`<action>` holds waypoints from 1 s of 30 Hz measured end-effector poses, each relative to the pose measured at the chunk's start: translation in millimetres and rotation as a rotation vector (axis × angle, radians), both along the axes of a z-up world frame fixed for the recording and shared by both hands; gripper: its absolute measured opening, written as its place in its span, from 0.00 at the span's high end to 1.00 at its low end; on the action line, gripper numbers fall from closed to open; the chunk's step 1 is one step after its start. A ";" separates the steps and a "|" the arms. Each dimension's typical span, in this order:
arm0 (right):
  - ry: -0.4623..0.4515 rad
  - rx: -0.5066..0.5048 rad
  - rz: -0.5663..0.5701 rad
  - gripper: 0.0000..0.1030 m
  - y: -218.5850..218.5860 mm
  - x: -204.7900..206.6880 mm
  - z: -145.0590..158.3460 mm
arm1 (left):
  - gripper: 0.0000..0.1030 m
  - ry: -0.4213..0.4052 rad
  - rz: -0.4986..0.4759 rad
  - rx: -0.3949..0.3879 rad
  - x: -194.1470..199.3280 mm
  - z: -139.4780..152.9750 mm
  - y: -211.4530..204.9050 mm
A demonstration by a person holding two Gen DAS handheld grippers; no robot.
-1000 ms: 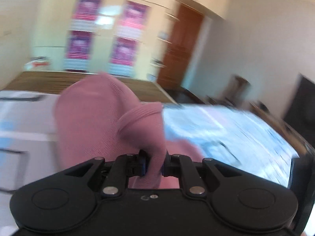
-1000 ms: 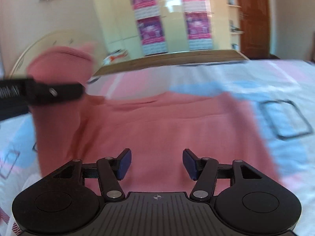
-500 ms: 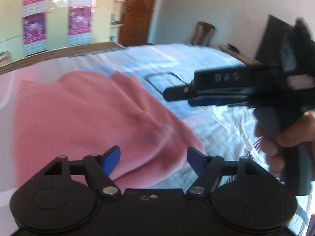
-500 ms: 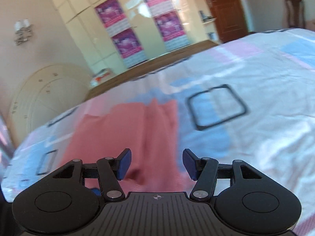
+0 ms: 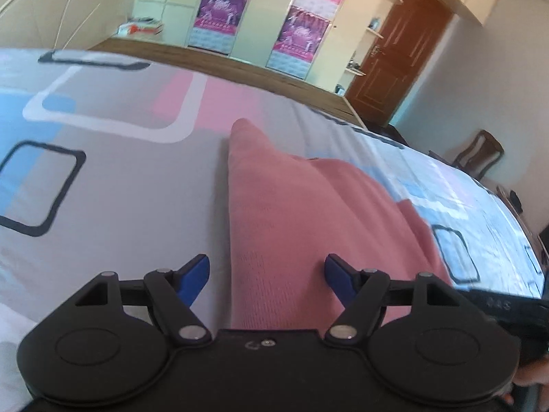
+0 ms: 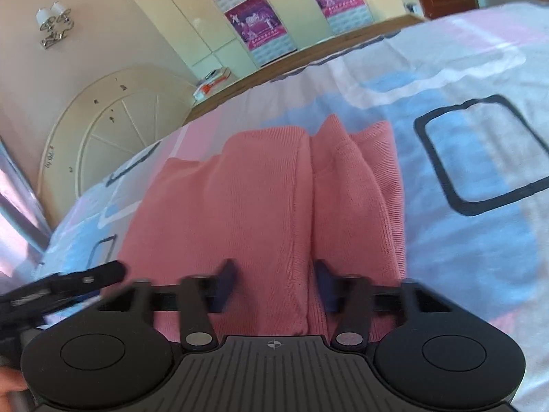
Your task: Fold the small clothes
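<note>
Pink knit top point(image 6: 274, 206) sits between your right claw's point(image 6: 274, 283) jaws, which are closing but not yet pinching. It runs lengthwise straight ahead on the bed point(image 6: 480, 240). Left claw point(image 5: 267, 269) is released, straddling the top's left edge. Right is nearer a grip.

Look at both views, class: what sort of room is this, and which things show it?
Most likely a bedroom: a bed with patterned sheet fills the view, a curved headboard stands behind it, and tall wardrobes line the wall.

pink knit garment point(image 6: 260, 213) (folded lengthwise), on bedsheet point(image 6: 480, 158)
</note>
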State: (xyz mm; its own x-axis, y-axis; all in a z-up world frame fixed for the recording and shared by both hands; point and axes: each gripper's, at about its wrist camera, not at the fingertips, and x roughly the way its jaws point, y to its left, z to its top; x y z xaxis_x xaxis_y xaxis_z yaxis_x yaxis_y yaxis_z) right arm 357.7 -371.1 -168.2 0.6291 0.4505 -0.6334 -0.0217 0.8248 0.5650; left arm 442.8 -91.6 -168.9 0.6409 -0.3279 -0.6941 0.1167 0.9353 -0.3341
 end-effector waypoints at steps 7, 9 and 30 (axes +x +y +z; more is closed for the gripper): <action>-0.008 0.009 0.028 0.84 5.3 11.4 -1.6 | 0.24 0.022 0.000 -0.018 6.5 -10.8 2.9; 0.002 0.050 0.023 0.83 5.2 18.7 -7.6 | 0.23 0.022 -0.003 -0.018 5.8 -12.6 5.0; -0.025 -0.192 -0.042 0.91 -18.0 -30.8 8.9 | 0.18 -0.020 -0.155 0.068 -18.7 -12.2 -42.9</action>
State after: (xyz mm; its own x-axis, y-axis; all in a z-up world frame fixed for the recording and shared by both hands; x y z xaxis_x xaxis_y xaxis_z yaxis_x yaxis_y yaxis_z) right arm 326.9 -389.2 -159.3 0.6617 0.2963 -0.6888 0.0026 0.9177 0.3973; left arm 424.1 -134.5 -181.1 0.6002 -0.3762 -0.7058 0.2671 0.9261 -0.2664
